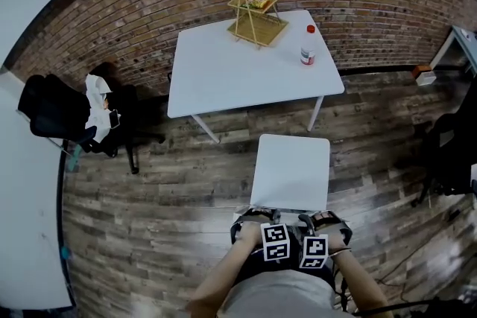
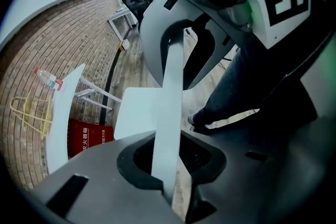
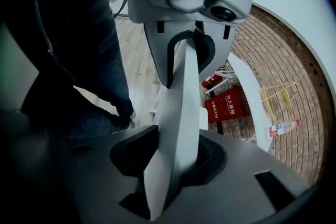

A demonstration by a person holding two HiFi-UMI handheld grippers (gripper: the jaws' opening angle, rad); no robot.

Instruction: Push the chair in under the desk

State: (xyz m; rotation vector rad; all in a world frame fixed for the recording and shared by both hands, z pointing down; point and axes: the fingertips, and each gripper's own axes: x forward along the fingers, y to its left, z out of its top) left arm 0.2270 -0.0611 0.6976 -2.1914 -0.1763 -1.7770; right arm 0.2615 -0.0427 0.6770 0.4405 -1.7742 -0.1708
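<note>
Closest in, the left gripper (image 1: 257, 214) and the right gripper (image 1: 317, 218) sit side by side on the top edge of the backrest (image 2: 173, 86). Each gripper view shows its jaws drawn in narrow, with the thin white panel pinched between the pads. Both hold is on the chair (image 1: 292, 171), one to each side of the middle.

That chair stands on the plank floor (image 1: 171, 182) with its seat facing the desk (image 1: 223, 78). It is near the desk's front edge but apart from it, and no part is under the top yet.

By its look the chair is light and stiff, a thin hard shell, so it should slide on a steady shove rather than flex. The backrest is smooth, so the pads could slip. A high push may also tip it forward or catch its legs on the plank seams. Holding the top edge at two spaced points, as now, should keep it from swinging aside.

Counted:
- two grippers
- one white chair
- one white desk
- one bottle (image 1: 307, 48) and one basket rack (image 1: 257, 11) on the desk
- at least one red box (image 3: 228, 105) beyond the desk legs
- one black office chair (image 1: 59, 115) off to the left
</note>
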